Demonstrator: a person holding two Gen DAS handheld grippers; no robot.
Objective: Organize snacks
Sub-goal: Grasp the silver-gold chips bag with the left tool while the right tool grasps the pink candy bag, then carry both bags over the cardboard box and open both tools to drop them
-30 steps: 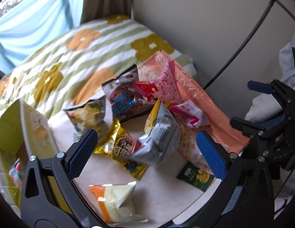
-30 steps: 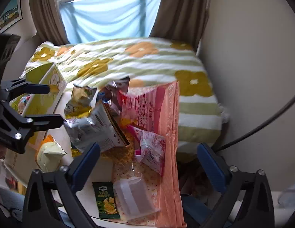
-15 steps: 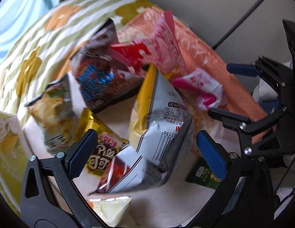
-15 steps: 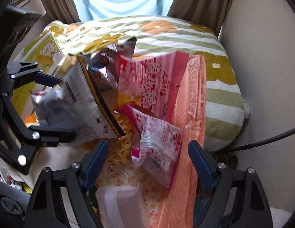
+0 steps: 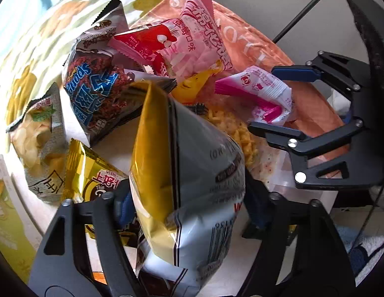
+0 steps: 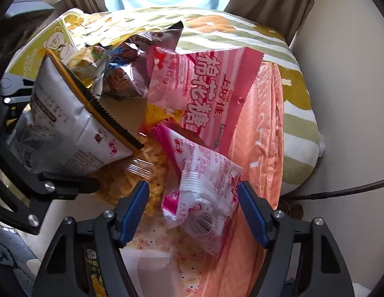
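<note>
The silver-and-yellow snack bag (image 5: 189,188) stands pinched between the fingers of the left gripper (image 5: 189,208), above the snack pile. Just beside it, the right gripper (image 6: 194,210) is spread around a pink-and-white packet (image 6: 204,193) on the orange bag (image 6: 261,148).

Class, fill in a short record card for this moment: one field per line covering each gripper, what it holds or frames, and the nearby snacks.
left gripper: shut on silver and yellow snack bag
right gripper: open, fingers either side of the small pink and white packet, not clamped
behind packet: large pink marshmallow bag
under pile: orange plastic bag
left of pile: gold snack packet, green chip bag
backdrop: floral striped bedding
</note>
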